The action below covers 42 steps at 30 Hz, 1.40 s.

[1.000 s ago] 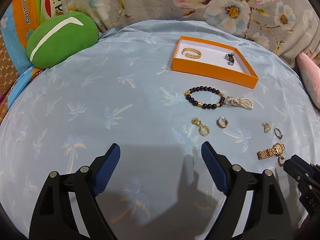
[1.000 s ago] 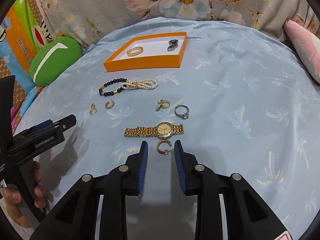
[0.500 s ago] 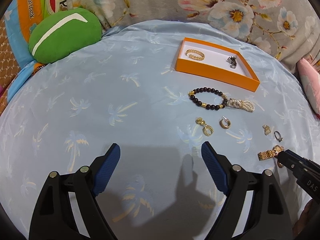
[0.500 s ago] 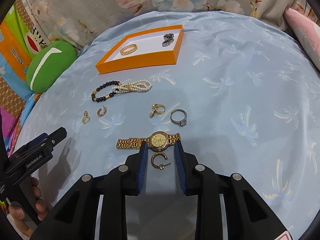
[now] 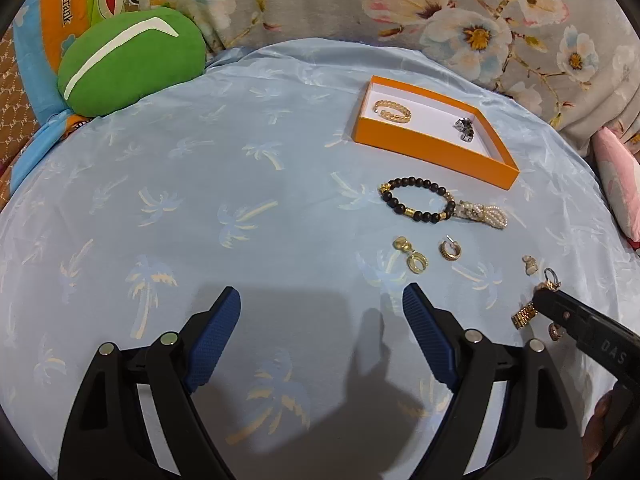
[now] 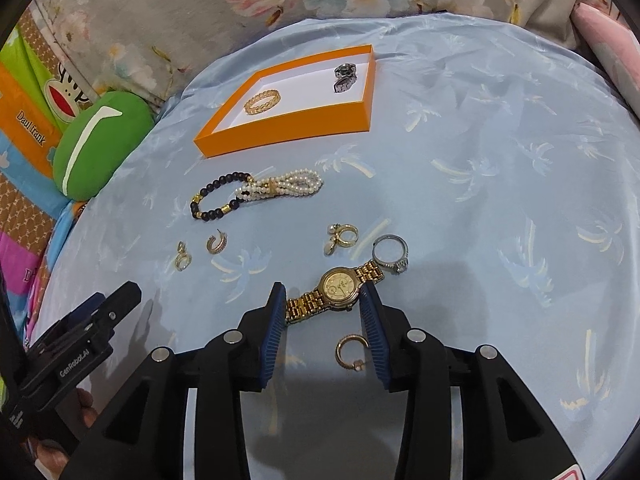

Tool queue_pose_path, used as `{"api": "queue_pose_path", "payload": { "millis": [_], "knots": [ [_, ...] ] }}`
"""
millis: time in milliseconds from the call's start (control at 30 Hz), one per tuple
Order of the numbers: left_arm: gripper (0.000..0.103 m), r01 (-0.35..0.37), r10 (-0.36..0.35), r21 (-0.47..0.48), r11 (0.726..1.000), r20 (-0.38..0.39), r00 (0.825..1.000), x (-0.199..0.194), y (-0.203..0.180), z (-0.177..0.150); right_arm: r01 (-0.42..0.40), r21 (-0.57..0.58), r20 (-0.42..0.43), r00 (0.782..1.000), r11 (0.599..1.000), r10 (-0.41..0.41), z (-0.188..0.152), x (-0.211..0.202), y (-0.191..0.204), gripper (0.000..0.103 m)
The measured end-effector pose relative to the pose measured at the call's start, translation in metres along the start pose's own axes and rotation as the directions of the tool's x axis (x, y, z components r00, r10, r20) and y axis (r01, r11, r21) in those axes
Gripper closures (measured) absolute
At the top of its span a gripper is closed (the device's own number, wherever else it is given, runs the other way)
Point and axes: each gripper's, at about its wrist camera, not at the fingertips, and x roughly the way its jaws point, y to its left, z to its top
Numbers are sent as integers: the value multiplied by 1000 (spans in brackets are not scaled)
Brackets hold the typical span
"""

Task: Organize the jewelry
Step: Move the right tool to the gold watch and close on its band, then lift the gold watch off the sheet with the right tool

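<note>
A gold watch [image 6: 338, 288] lies on the blue palm-print cloth, its face between the fingertips of my right gripper [image 6: 323, 300]. The jaws are opening and the pads stand clear of the watch, though its band runs under the left finger. Further back between the fingers lies a gold hoop earring [image 6: 351, 352]. A silver ring [image 6: 390, 254] rests just beyond the watch. My left gripper [image 5: 321, 296] hovers wide open over bare cloth. The orange tray [image 6: 288, 128] at the back holds a gold bracelet [image 6: 262, 101] and a silver piece [image 6: 344, 76].
A black bead bracelet [image 6: 208, 196] touches a pearl bracelet [image 6: 288, 186] in front of the tray. Several gold earrings [image 6: 216, 243] lie scattered nearer. A green cushion [image 5: 128, 60] sits at the far left, floral fabric behind, a pink pillow [image 5: 616, 184] at the right.
My right gripper has moved forward past the gold hoop, so the watch now sits between its fingertips, and its jaws have widened. The left gripper has stayed nearly still.
</note>
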Motion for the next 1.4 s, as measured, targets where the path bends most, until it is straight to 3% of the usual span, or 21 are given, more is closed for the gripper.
{"api": "queue_pose_path", "payload": {
  "millis": [167,333,500,833,1400],
  "knots": [
    [22,5,-5,0,1000,-2,1000,0,-1,0,61,-44,16,998,997,-61,6,8,12,63],
    [22,5,-5,-1,1000,-2,1000,1,-1,0,140,-101,35,990,985,-137,3,10,19,76],
    [22,5,-5,1,1000,-3,1000,1,-2,-1,132,-93,35,991,987,-129,1,9,17,81],
    [22,1,-1,49,999,-4,1000,1,-16,-1,79,-70,56,996,994,-75,-8,-12,9,81],
    [22,48,-50,147,988,10,999,3,-62,30,54,-10,93,994,998,-53,-16,-50,-21,81]
  ]
}}
